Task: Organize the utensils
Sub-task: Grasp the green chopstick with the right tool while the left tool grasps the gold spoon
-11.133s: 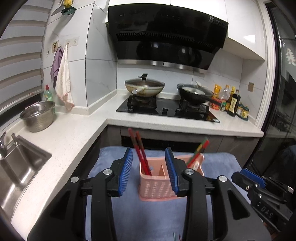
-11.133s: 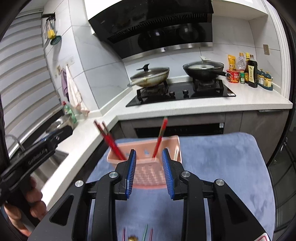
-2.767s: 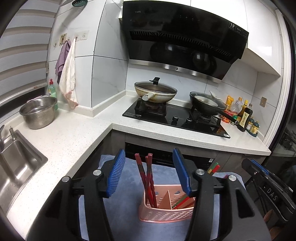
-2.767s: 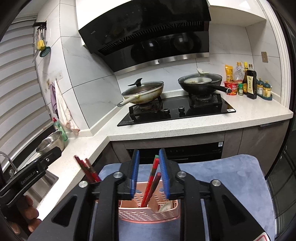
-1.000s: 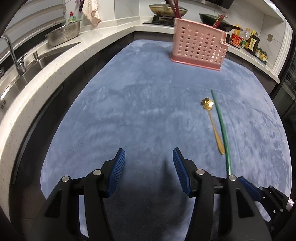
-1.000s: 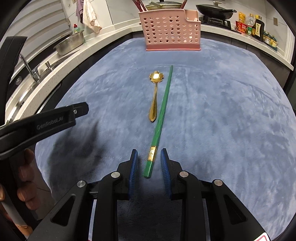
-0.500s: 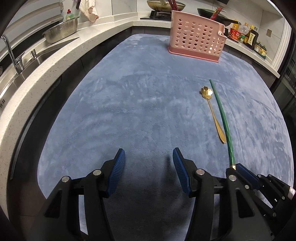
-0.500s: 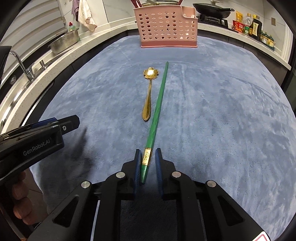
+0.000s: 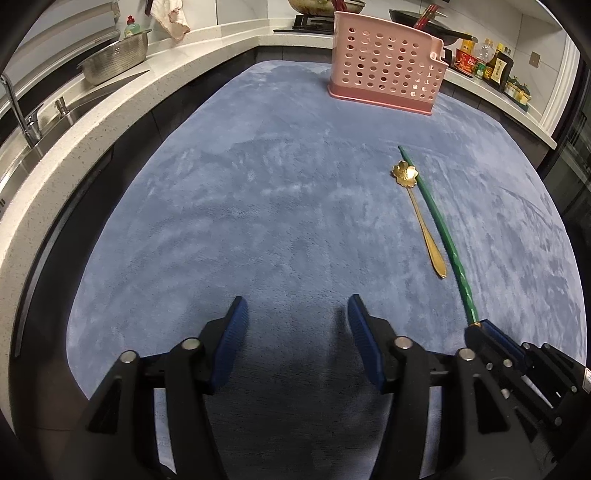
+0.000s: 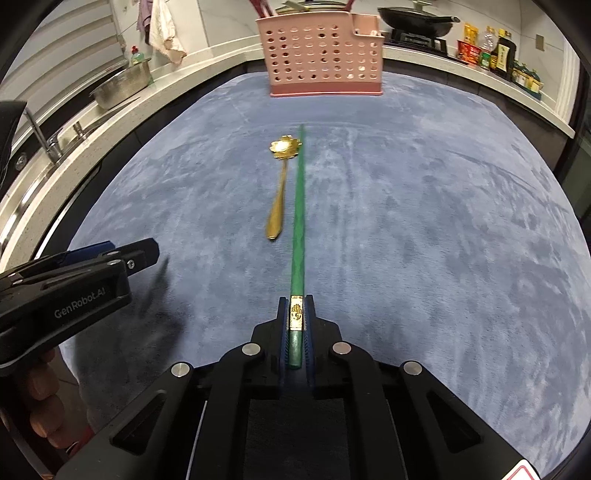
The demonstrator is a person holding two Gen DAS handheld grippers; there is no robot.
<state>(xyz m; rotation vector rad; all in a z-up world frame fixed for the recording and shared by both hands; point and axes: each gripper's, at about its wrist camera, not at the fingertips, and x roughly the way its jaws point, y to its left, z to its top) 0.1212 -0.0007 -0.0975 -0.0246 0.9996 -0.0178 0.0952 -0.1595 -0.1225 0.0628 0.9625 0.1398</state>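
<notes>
A green chopstick (image 10: pixel 298 221) lies lengthwise on the blue mat (image 10: pixel 424 221), pointing at the pink utensil basket (image 10: pixel 325 55). My right gripper (image 10: pixel 296 306) is shut on the chopstick's near, gold-banded end. A gold flower-shaped spoon (image 10: pixel 281 177) lies just left of the chopstick. In the left wrist view the chopstick (image 9: pixel 436 218), spoon (image 9: pixel 419 210) and basket (image 9: pixel 386 70) sit to the right, and the right gripper (image 9: pixel 480 326) shows at the chopstick's end. My left gripper (image 9: pixel 297 314) is open and empty over bare mat, also seen at the left of the right wrist view (image 10: pixel 129 254).
The basket holds red chopsticks (image 9: pixel 424 20). A white counter (image 9: pixel 92 122) with a sink and tap (image 9: pixel 18 107) and a steel colander (image 9: pixel 114 61) runs along the left. A stove with pans (image 10: pixel 413 18) and sauce bottles (image 10: pixel 491 48) stand behind the basket.
My right gripper has closed fully on the green chopstick's near end. The left gripper has stayed open and nearly still.
</notes>
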